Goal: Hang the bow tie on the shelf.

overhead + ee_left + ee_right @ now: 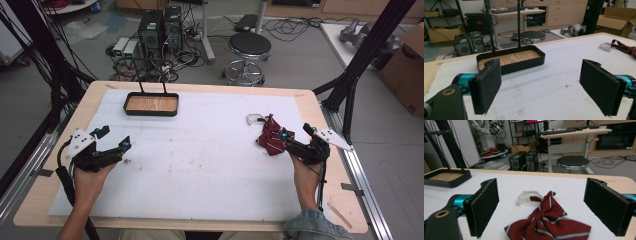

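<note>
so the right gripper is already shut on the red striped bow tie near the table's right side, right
Not quite. The right gripper is open, its jaws wide apart on either side of the red striped bow tie, not shut on it. The right gripper view shows this.

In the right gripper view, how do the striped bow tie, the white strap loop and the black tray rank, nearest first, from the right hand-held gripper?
1. Striped bow tie: directly ahead of the right hand-held gripper, between its open jaws.
2. White strap loop: just behind the bow tie.
3. Black tray: far off, at the left edge.
</note>
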The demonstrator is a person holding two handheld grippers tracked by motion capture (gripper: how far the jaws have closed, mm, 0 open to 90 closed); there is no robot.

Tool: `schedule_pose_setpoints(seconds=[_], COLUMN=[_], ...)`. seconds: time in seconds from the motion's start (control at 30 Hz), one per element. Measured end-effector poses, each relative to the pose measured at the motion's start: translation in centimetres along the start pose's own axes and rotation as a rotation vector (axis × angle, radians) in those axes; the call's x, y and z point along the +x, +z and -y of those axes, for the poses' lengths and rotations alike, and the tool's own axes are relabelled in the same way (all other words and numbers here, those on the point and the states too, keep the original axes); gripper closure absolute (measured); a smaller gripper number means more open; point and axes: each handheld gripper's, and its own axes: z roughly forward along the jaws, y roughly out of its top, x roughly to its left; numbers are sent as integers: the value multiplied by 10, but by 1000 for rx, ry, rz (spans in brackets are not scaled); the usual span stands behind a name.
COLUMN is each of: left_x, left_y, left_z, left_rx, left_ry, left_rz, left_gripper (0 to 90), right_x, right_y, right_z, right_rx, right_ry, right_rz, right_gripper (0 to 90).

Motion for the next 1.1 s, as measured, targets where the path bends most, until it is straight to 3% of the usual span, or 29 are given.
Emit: schedule_pose_setpoints(seconds=[0.3,0.47,0.57,0.77,0.93,1.03,1.1], left_x=[-2,-4,-3,-2,-2,-2,-4], left_y=[0,2,0,0,1,1,2], left_z=[0,2,2,4,4,4,5], left_rx=[0,11,8,14,13,18,18], left_ry=[6,13,11,12,7,12,16], left_rz=[9,21,17,18,15,16,22], left_gripper=[182,182,182,182,182,182,182], right_x=[-4,-6,-8,-18,-16,-12,-13], right_y=[41,75,87,102,109,113,113], right_z=[-10,-3,6,24,33,36,36], right_rx=[45,159,192,311,365,385,384], right_ry=[29,38,39,54,66,44,55], right_rz=[-4,23,41,63,35,47,62], right_gripper=[119,153,170,255,344,410,435])
